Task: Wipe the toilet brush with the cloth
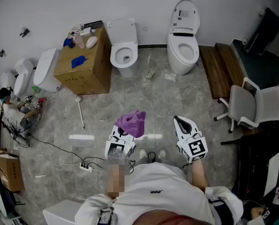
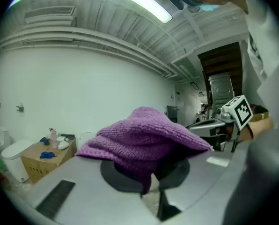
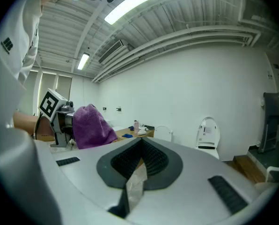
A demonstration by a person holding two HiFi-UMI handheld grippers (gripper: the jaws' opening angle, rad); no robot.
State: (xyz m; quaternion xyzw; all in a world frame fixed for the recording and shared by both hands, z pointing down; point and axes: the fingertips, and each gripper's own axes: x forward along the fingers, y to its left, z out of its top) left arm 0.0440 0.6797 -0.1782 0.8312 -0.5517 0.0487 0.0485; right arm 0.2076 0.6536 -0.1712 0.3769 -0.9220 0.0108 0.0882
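Observation:
My left gripper [image 1: 125,132] is shut on a purple knitted cloth [image 1: 131,122], which bunches over its jaws. In the left gripper view the cloth [image 2: 144,135] covers the tips of that gripper [image 2: 151,172]. To its right my right gripper [image 1: 180,121] is held level. It is shut with nothing in it, and its ribbed pads meet at the tip in the right gripper view [image 3: 140,142]. The toilet brush [image 1: 80,110], a white stick with a round head, lies on the grey floor well left of both grippers, in front of the box.
Two white toilets [image 1: 124,46] [image 1: 184,32] stand against the back wall. A cardboard box [image 1: 83,67] with small items on top is at the left. An office chair [image 1: 252,104] and a wooden bench [image 1: 219,67] are on the right. A power strip [image 1: 85,167] with cables lies near my feet.

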